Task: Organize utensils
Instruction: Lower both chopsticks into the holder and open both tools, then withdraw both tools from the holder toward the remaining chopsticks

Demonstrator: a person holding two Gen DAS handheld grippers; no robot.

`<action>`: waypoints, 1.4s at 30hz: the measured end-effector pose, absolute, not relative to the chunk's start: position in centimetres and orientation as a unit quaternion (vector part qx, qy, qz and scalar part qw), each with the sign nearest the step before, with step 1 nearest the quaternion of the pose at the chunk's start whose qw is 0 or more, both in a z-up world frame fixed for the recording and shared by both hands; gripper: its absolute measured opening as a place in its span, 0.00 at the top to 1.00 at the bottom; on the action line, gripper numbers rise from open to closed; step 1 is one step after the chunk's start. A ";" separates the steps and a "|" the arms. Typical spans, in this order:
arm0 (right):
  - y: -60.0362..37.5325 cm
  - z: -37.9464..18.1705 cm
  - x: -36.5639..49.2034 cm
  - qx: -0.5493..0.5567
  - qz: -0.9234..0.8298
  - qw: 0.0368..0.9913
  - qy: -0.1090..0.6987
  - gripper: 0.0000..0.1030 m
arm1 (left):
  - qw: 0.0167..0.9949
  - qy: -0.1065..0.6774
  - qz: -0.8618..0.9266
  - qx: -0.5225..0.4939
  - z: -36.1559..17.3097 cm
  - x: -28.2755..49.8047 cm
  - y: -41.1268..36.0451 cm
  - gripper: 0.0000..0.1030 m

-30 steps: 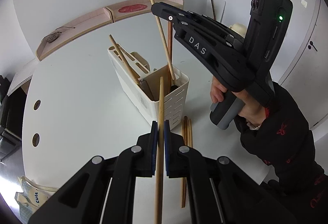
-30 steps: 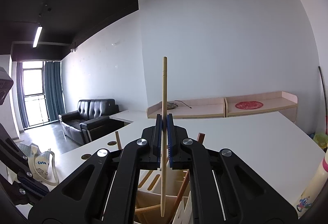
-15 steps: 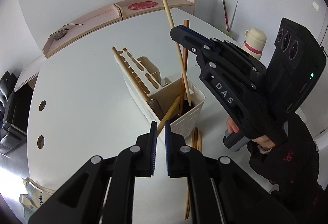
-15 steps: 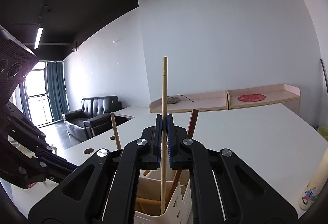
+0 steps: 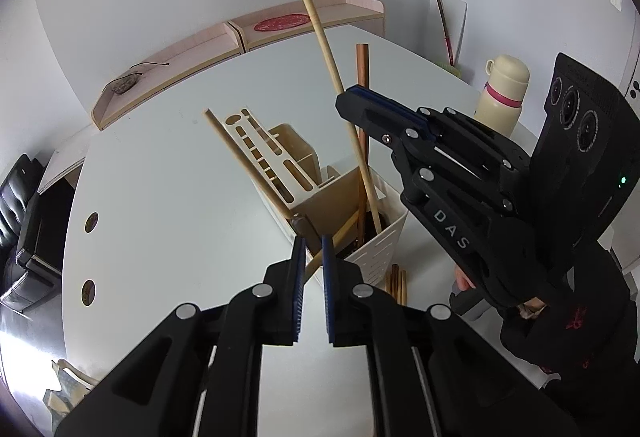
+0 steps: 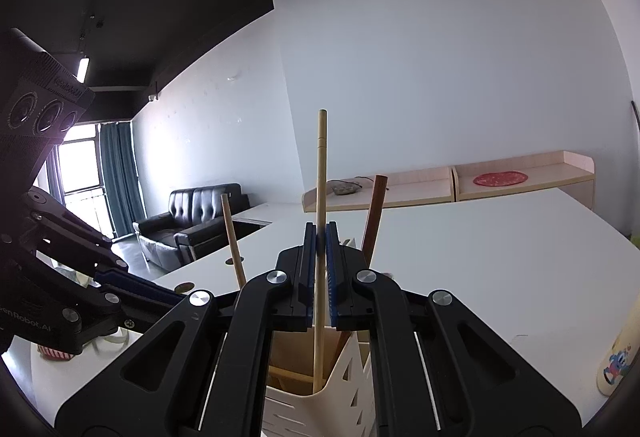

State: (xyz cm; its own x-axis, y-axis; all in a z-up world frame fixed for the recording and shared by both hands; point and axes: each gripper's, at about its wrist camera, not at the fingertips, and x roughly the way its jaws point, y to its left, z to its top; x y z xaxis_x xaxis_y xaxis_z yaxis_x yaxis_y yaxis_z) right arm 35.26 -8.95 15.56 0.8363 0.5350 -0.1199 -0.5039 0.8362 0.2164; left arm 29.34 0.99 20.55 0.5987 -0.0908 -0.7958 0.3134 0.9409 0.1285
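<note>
Right gripper: jaws clamped on pale chopstick, tip inside utensil holder.
Left gripper: jaws opening, nothing pinched.
Risk: releasing tilted could tip chopstick onto desk.

We see the utensil holder standing on the table, several chopsticks upright in it. More chopsticks lie on the table beside it, and a bottle stands behind.

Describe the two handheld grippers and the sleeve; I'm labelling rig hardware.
Both grippers, left gripper and right gripper, are matte black linkages with silver rivets and blue ribbed pads on the jaws. The right one carries white "DAS" lettering, a three-lens black box and a green light. The sleeve is black with red embroidery.
</note>
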 end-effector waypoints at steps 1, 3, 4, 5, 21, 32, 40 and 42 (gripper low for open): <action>-9.0 15.5 35.2 0.088 0.273 0.954 0.088 0.95 | 0.886 0.430 -0.112 0.130 20.6 29.3 1.0 0.77; -9.4 15.6 35.0 0.087 0.276 0.953 0.089 0.95 | 0.891 0.420 -0.104 0.137 20.7 29.1 0.9 0.70; -9.4 15.5 35.0 0.084 0.277 0.953 0.091 0.95 | 0.892 0.417 -0.102 0.141 20.8 29.0 0.8 0.70; -9.5 15.5 34.8 0.084 0.279 0.952 0.090 0.93 | 0.893 0.415 -0.102 0.143 20.9 29.0 0.8 0.70; -10.9 16.9 31.8 0.092 0.304 0.945 0.083 0.79 | 0.958 0.261 -0.084 0.084 26.1 22.6 4.2 0.59; -11.4 16.7 27.4 0.073 0.253 0.947 0.184 0.72 | 0.966 0.214 -0.134 0.061 21.9 15.8 4.6 0.59; -12.3 10.5 24.3 0.084 0.206 0.921 0.321 0.64 | 0.927 0.332 -0.159 0.071 12.8 16.8 5.2 0.59; -12.4 9.2 23.5 0.094 0.214 0.913 0.335 0.64 | 0.919 0.354 -0.158 0.067 11.0 17.4 5.5 0.59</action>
